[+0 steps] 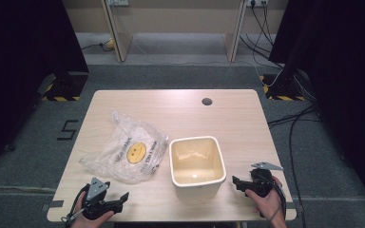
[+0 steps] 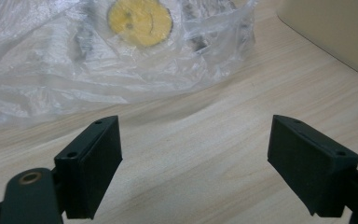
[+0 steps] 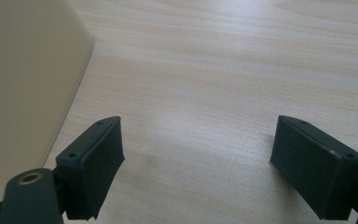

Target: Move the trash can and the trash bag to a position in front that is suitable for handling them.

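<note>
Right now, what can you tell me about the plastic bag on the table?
The plastic bag is clear, thin and crumpled, lying flat and loosely spread on the wooden table, left of the cream tub. A round yellow smiley face is printed near its middle, with dark lettering around it, too small to read. It looks empty. Its right edge comes close to the tub; whether they touch I cannot tell. The open left gripper sits in front of it, apart from it.
</note>
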`<move>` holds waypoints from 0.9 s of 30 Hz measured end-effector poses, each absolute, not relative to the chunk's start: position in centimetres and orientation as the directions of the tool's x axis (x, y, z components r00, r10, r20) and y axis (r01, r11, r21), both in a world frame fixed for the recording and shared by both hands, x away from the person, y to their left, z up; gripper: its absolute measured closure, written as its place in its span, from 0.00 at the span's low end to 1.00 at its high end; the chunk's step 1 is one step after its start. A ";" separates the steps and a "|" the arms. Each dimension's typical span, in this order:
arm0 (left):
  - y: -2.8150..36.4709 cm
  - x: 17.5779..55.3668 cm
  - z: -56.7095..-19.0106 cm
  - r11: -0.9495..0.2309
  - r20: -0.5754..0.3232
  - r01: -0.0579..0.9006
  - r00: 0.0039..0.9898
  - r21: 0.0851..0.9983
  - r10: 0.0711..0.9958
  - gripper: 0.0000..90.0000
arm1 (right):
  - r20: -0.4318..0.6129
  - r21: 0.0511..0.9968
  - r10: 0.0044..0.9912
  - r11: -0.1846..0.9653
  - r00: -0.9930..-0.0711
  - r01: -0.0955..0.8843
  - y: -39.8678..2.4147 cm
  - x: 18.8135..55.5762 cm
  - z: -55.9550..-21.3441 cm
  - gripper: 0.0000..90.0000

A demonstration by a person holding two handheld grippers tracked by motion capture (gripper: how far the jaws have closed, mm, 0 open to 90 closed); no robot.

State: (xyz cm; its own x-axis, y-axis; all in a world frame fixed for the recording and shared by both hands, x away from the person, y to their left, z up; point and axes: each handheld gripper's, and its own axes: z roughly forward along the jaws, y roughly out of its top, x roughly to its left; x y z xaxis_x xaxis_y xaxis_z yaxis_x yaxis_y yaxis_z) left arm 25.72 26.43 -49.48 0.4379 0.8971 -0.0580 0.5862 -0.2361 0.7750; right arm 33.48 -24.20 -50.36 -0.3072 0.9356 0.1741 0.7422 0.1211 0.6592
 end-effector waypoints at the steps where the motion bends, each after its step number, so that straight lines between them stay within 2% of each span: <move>1: 26.4 25.7 -49.5 -0.238 -0.058 0.586 0.440 0.775 0.896 0.19 | 0.174 0.657 0.935 0.122 -0.308 0.744 -24.2 33.5 -50.3 0.18; 6: 26.1 25.7 -49.5 -0.230 -0.069 0.586 0.443 0.777 0.894 0.19 | 0.181 0.656 0.934 0.119 -0.309 0.745 -24.1 33.5 -50.3 0.19; 11: 25.8 25.7 -49.4 -0.162 -0.162 0.598 0.451 0.785 0.878 0.19 | 0.198 0.669 0.926 0.111 -0.320 0.735 -24.0 33.4 -50.1 0.20; 15: 25.4 25.9 -49.4 -0.136 -0.194 0.603 0.449 0.786 0.872 0.19 | 0.212 0.680 0.918 0.107 -0.334 0.725 -23.7 33.3 -49.8 0.21; 18: 24.0 26.2 -49.1 -0.083 -0.260 0.605 0.456 0.792 0.851 0.19 | 0.227 0.697 0.906 0.104 -0.356 0.710 -23.1 33.0 -49.5 0.22; 23: 21.8 26.8 -48.1 -0.061 -0.283 0.574 0.490 0.816 0.825 0.19 | 0.241 0.732 0.891 0.093 -0.384 0.675 -22.5 32.6 -48.8 0.23; 27: 19.7 28.4 -47.3 -0.068 -0.258 0.549 0.495 0.833 0.830 0.19 | 0.240 0.737 0.881 0.108 -0.408 0.667 -21.9 32.5 -48.6 0.23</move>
